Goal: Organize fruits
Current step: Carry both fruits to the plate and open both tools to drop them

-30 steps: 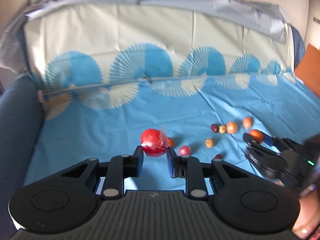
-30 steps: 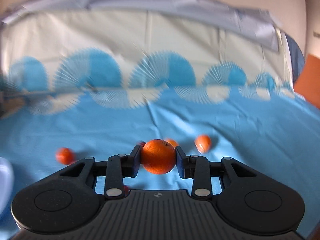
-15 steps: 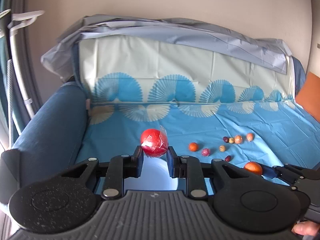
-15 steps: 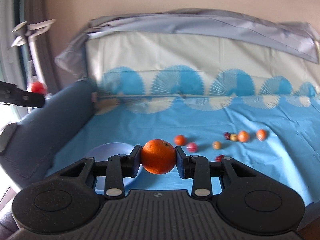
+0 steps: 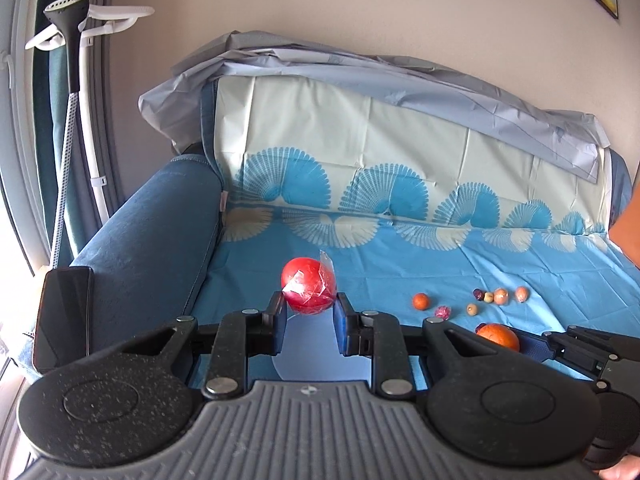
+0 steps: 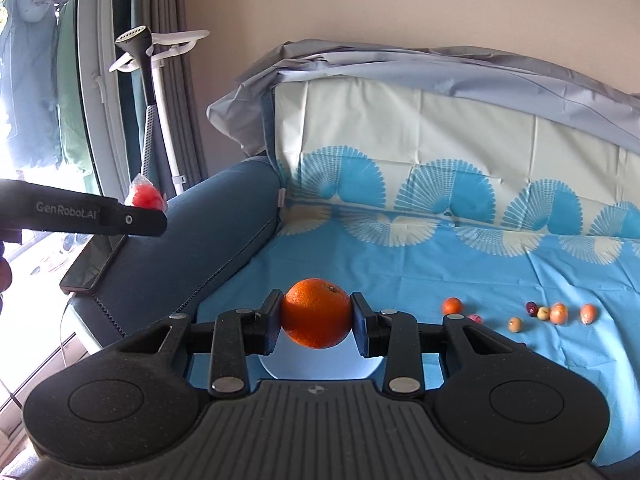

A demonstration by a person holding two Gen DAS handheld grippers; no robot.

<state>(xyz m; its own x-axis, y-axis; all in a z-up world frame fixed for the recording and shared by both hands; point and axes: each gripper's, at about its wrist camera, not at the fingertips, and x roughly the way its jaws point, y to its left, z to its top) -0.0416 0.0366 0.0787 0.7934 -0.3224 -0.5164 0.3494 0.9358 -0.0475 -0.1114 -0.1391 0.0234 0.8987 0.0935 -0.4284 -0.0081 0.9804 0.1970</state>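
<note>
My left gripper is shut on a red fruit in clear plastic wrap, held in the air above a pale blue plate. My right gripper is shut on an orange, held above the same plate. In the left wrist view the orange shows at the right in the other gripper. In the right wrist view the red fruit shows at the far left. Several small fruits lie on the blue sofa cover to the right, also in the right wrist view.
The dark blue sofa armrest stands on the left with a black phone on it. A white garment steamer stand is by the window. The sofa back carries a white and blue patterned cover.
Both grippers have pulled back and up from the sofa seat, each still holding its fruit. The plate has come into view below them, and the small fruits now lie farther off.
</note>
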